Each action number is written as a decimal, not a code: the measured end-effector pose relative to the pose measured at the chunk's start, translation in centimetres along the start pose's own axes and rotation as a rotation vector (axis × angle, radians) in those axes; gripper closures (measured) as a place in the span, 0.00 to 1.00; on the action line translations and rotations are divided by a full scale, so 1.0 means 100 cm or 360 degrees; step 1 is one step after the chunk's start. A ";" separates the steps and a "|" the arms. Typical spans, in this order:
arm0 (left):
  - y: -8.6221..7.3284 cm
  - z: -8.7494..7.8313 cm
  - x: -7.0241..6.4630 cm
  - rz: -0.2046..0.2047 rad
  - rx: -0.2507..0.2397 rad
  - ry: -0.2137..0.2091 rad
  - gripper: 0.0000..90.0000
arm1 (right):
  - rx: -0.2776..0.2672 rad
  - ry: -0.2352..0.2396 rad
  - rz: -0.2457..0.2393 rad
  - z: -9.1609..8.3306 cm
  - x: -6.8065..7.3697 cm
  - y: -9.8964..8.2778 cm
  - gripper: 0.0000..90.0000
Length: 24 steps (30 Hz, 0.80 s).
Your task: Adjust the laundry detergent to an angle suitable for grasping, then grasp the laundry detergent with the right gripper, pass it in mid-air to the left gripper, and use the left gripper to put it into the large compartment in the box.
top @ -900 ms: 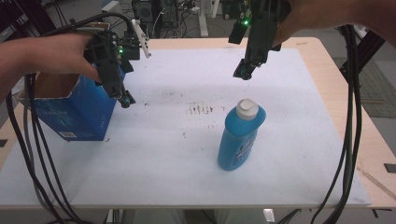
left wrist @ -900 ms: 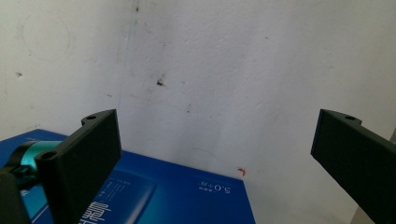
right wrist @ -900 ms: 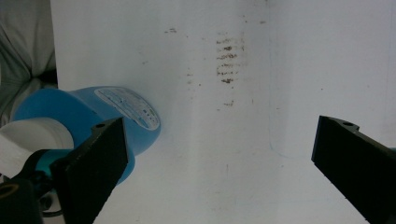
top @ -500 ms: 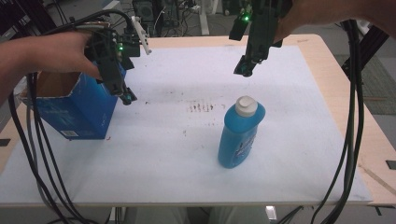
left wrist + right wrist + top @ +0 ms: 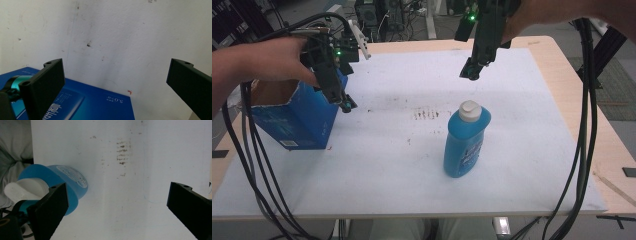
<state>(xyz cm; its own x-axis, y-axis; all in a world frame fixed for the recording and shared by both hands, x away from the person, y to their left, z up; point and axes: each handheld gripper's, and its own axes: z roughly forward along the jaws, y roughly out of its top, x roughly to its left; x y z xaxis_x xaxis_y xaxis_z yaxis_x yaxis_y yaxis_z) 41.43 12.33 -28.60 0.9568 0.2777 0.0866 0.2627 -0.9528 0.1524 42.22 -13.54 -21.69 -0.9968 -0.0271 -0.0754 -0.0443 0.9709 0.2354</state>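
A person stands at a tabletop (image 5: 377, 190) covered with a scuffed white sheet, holding a pair of tongs in each hand. A blue bottle (image 5: 465, 142) of liquid with a white cap (image 5: 470, 111) stands upright near the middle of the sheet. An open blue cardboard box (image 5: 292, 117) sits at the left edge, its top flaps apart.

The right tongs (image 5: 472, 71) hang in the air above and beyond the bottle, well apart from it, pointing down. In the right gripper view their jaws stand wide with nothing between them, and the bottle (image 5: 62, 185) lies off to one side, outside the gap.

The left tongs (image 5: 346, 104) hover just beside the box's upper right corner. In the left gripper view their jaws are also wide and empty, with the box's printed side (image 5: 100, 102) below them.

This looks like the approach stage, before anything is gripped. The likely next move is for the right tongs to come down and line up so the bottle's neck or body sits between the jaws, then close. The bottle is tall and could tip if nudged off centre.
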 end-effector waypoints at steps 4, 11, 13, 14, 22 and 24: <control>-0.001 -0.001 -0.002 -0.0003 0.0013 0.0008 0.02 | 0.0006 0.0001 -0.0015 0.000 0.002 0.001 0.03; 0.000 -0.001 -0.003 -0.0020 0.0001 0.0018 0.02 | -0.0008 -0.0009 -0.0012 -0.002 0.003 0.001 0.03; -0.001 -0.002 -0.004 -0.0025 0.0005 0.0022 0.02 | -0.0004 -0.0011 -0.0019 -0.002 0.003 0.000 0.03; -0.001 -0.002 -0.004 -0.0025 0.0005 0.0022 0.02 | -0.0004 -0.0011 -0.0019 -0.002 0.003 0.000 0.03; -0.003 0.000 -0.002 -0.0106 -0.0022 0.0071 0.02 | -0.0008 -0.0013 -0.0009 -0.002 0.003 -0.001 0.03; -0.003 0.002 -0.002 -0.0117 -0.0040 0.0076 0.02 | -0.0009 -0.0006 -0.0011 -0.001 0.002 -0.001 0.03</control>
<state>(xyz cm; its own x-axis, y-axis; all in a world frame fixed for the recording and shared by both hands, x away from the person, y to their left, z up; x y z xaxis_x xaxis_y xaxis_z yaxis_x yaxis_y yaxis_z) 41.18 12.54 -28.90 0.9279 0.3527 0.1210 0.3281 -0.9264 0.1845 42.03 -13.66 -21.64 -0.9962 -0.0331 -0.0811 -0.0518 0.9694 0.2401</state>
